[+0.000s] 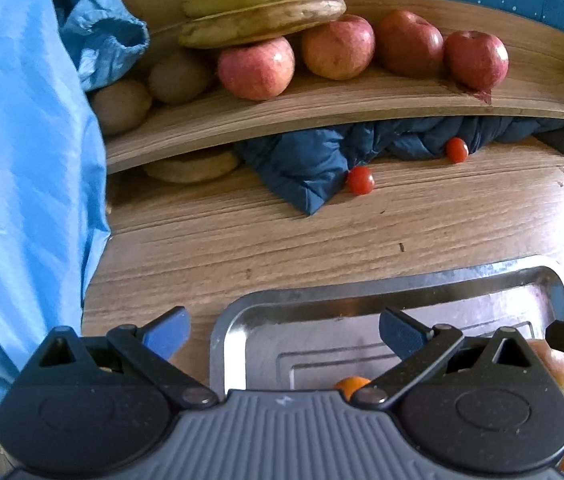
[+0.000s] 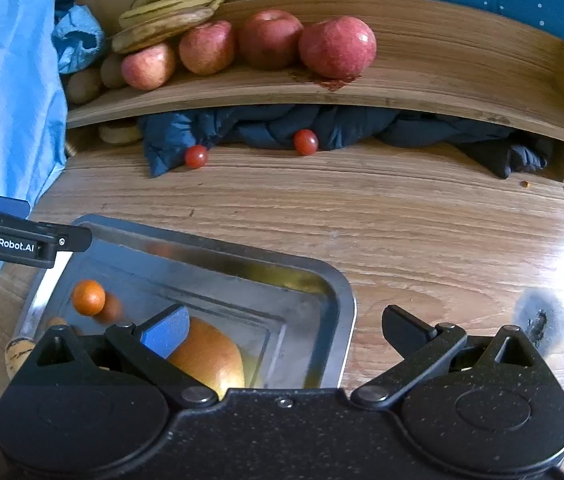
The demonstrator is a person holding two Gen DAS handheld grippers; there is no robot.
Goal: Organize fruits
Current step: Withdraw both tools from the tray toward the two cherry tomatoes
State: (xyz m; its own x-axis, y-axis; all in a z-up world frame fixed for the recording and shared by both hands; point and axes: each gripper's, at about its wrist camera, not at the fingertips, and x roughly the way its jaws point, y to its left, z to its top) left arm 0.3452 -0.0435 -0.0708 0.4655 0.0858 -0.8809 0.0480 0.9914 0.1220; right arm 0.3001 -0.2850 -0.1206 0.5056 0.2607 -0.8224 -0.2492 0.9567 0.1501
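Apples (image 2: 269, 40) line the shelf (image 2: 442, 80); both grippers, left (image 1: 284, 330) and right (image 2: 286, 330), hang spread and empty over the tray (image 2: 338, 292) rim.

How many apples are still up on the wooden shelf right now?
4, in a row on the wooden shelf: left apple under the bananas, second apple, third apple, right apple. More may hide behind the bananas.
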